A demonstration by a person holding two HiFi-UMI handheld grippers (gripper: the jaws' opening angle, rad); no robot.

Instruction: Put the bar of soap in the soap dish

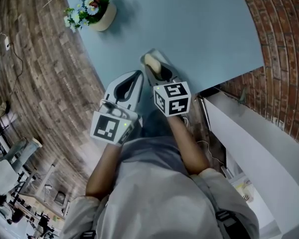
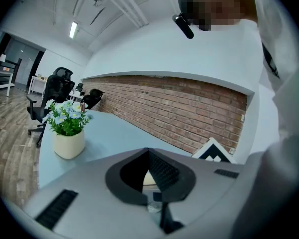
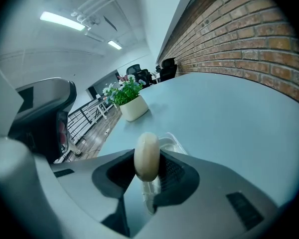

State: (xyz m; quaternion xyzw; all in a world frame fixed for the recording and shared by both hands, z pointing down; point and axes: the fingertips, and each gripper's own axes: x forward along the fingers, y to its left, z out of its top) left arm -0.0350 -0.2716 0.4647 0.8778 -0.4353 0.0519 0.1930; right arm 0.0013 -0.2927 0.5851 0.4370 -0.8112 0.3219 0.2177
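Note:
A beige oval bar of soap (image 3: 147,156) stands on edge between the jaws of my right gripper (image 3: 145,172), which is shut on it. Just beyond and below the soap lies the clear plastic soap dish (image 3: 175,142) on the light blue table (image 3: 224,113). In the head view the soap (image 1: 151,61) sits at the tip of the right gripper (image 1: 157,69), near the table's front edge. My left gripper (image 1: 138,74) is beside it on the left, tips together and nothing held. In the left gripper view its jaws (image 2: 148,152) meet at the tips.
A cream pot of blue and white flowers (image 1: 102,15) stands at the table's far left corner. A brick wall (image 1: 284,59) and a white ledge (image 1: 254,128) run along the right. Wooden floor (image 1: 45,73) lies left of the table.

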